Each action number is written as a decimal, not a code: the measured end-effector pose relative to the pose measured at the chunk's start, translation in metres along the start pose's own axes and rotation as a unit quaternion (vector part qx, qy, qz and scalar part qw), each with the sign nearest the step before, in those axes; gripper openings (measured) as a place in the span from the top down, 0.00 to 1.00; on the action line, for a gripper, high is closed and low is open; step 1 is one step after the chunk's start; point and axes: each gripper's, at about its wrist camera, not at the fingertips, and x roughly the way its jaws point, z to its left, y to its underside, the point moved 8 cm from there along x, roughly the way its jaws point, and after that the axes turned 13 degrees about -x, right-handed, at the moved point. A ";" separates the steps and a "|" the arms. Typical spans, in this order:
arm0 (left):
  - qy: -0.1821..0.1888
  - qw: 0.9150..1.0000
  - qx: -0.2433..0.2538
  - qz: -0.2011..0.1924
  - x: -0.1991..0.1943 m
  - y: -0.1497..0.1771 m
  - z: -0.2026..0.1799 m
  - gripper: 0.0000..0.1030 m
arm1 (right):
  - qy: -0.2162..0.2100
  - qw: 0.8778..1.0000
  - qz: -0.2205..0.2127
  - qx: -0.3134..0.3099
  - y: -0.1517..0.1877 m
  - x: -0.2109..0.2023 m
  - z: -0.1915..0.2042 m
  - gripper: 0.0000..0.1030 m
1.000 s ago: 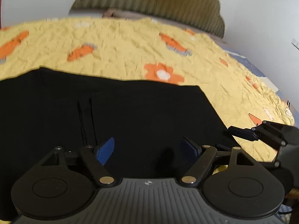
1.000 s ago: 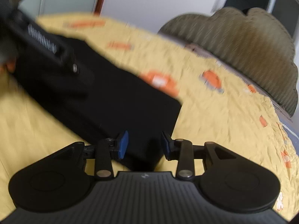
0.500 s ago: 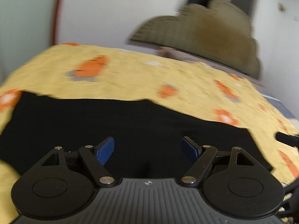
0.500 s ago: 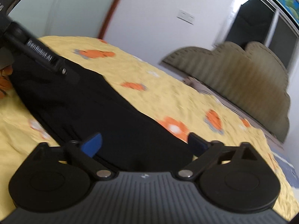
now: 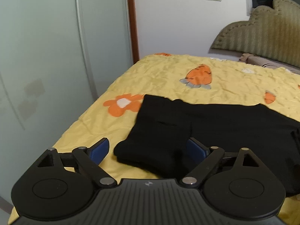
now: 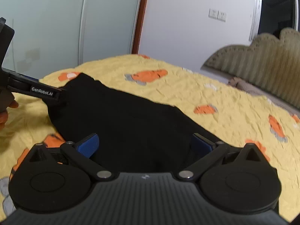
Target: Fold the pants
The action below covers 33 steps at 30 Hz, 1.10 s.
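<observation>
Black soft-cloth pants (image 5: 206, 129) lie on your yellow flower-and-carrot-print bedspread (image 5: 168, 75), already doubled into a long flat stack. Your left gripper (image 5: 148, 148) has just been opening and stands wide astride the stack's near left corner, pinching nothing. Your right gripper (image 6: 145, 141) gapes wide too, the cloth lying loose beneath it. A further crosswise fold probably remains.

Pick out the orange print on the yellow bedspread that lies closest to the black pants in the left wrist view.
The orange flower print with a white centre: its petals meet the folded black pants at their left edge. The orange carrot print sits apart, farther up the yellow bedspread.
</observation>
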 end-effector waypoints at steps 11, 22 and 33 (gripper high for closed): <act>-0.036 0.999 0.024 0.003 0.007 0.006 0.004 0.09 | 0.040 0.998 0.042 0.021 0.007 0.039 0.018 0.00; -0.048 0.998 0.040 0.004 0.011 0.005 0.002 0.08 | 0.062 0.996 0.042 0.051 0.014 0.034 0.005 0.00; -0.042 0.997 0.060 -0.005 0.008 0.003 -0.005 0.08 | 0.129 0.975 0.073 0.164 0.042 0.035 -0.046 0.00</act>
